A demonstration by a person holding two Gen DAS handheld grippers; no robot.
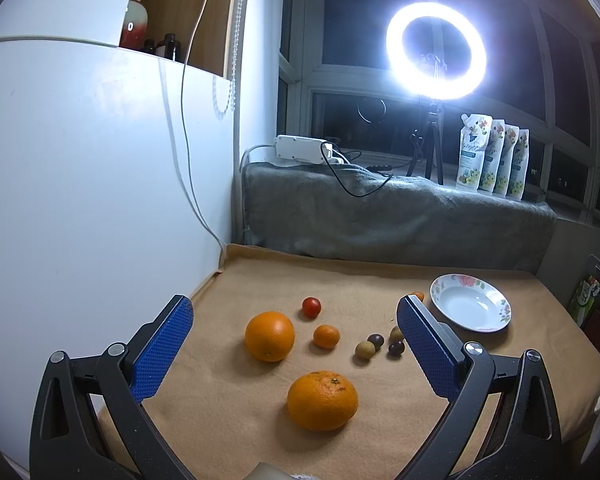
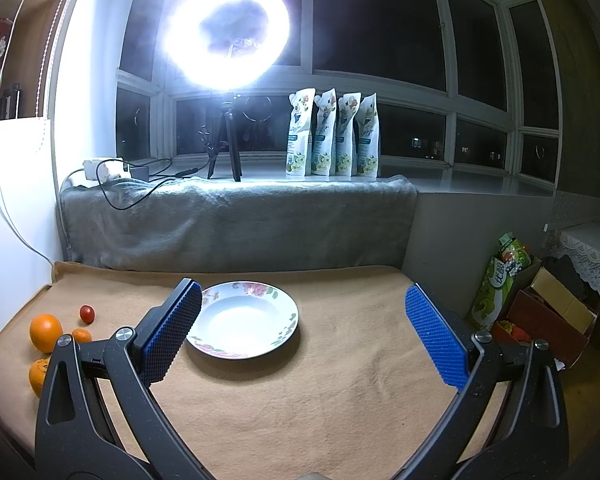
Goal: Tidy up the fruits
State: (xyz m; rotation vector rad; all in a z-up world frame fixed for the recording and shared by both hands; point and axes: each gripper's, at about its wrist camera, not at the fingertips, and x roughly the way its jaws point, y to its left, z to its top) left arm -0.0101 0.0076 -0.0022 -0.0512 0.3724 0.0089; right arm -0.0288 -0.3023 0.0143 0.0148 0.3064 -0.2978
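A white shallow ceramic plate with a flower-printed rim (image 2: 284, 312) lies empty on the tan blanket-covered desk (image 2: 340, 400), and everything else is placed around it. In the right wrist view the right gripper (image 2: 304, 332) hangs just above the desk with its blue-padded fingers (image 2: 432, 340) spread wide and holding nothing; one pad overlaps the plate's left edge in the picture, though contact cannot be judged. In the left wrist view the left gripper (image 1: 296, 344) also hovers with its fingers (image 1: 164, 344) wide apart and empty, and the fruits lie left of the plate: a large round orange (image 1: 270, 336) well apart from it, a small red cherry tomato (image 1: 311, 307) behind that orange, a small orange mandarin (image 1: 326, 336) between the large orange and the plate, and a big flattened orange tangerine (image 1: 323, 400) nearest the camera. Closer to the plate sit several small brown and dark round fruits (image 1: 374, 348) in a loose cluster, and another little orange fruit (image 1: 419, 296) peeks out just beside the plate's left rim, mostly hidden by a finger. Behind the plate, a grey fleece blanket (image 2: 236, 224) drapes the sill, where a glowing ring light on a tripod (image 2: 228, 28) and four white printed pouches (image 2: 332, 136) stand.
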